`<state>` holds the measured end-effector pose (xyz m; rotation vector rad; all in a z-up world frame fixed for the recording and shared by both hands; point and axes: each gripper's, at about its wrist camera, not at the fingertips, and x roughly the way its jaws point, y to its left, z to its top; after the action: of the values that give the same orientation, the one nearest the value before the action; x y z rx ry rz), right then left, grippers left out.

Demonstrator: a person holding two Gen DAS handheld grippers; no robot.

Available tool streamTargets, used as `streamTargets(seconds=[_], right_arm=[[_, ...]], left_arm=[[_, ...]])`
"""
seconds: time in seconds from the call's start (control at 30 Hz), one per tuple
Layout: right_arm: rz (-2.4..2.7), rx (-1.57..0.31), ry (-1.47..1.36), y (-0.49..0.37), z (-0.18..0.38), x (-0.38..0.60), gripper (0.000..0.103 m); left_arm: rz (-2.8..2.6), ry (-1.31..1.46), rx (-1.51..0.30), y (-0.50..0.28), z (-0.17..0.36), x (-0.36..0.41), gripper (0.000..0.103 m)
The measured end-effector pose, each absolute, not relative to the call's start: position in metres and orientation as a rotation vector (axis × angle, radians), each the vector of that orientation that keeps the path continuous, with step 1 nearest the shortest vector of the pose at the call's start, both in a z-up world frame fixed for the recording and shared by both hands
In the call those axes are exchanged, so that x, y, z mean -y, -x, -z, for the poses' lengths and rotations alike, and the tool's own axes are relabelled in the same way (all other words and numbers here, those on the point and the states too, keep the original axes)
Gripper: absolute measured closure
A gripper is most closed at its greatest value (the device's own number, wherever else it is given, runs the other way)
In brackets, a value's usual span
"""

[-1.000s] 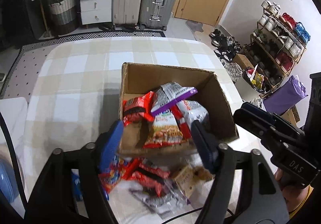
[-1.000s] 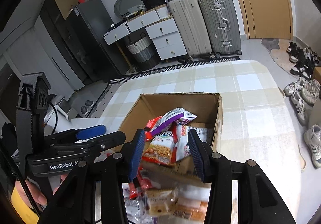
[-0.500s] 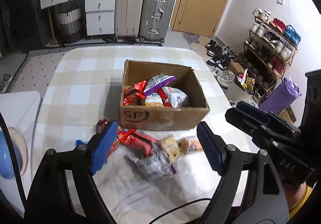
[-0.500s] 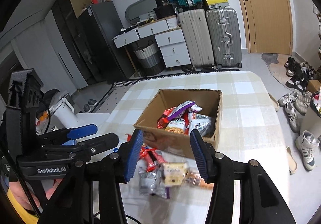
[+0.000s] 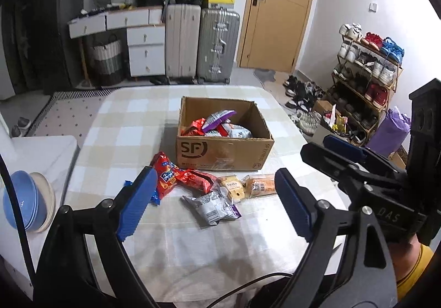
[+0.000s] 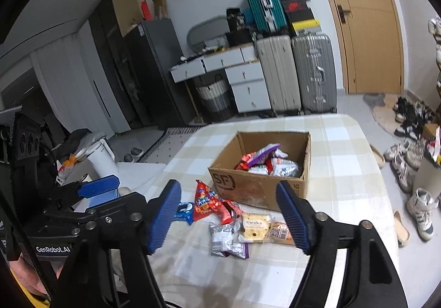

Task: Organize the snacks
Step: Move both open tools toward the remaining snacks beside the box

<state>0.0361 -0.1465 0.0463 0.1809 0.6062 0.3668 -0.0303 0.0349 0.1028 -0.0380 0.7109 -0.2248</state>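
well back from the snacks, the left tongs [image 5: 212, 203] hang with fingers wide apart and empty, and the right tongs [image 6: 228, 215] likewise gape on nothing. below them loose packets lie on the checked bench [image 5: 124, 139] just in front of the cardboard box [image 5: 224, 152]: a red bag [image 5: 165, 178], a silver pouch [image 5: 210, 207], a cracker pack [image 5: 233, 188]. more packets sit inside the box. these look light, crinkly and slippery; pinching a sealed edge seems safer than squeezing the puffed, crushable middle.
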Motion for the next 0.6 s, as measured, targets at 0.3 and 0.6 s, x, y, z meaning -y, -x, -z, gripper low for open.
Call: streamTargets(seconds=[0.3, 0.6], right_arm=[[-0.398, -0.509, -0.16, -0.026, -0.03, 0.135, 0.017], [-0.392, -0.563, -0.216, -0.066, 0.025, 0.128, 0.015]], left_arm=[[0.165, 0.082, -0.603, 0.055, -0.099, -0.058, 0.001], [0.071, 0.071, -0.518, 0.02, -0.045, -0.076, 0.001]])
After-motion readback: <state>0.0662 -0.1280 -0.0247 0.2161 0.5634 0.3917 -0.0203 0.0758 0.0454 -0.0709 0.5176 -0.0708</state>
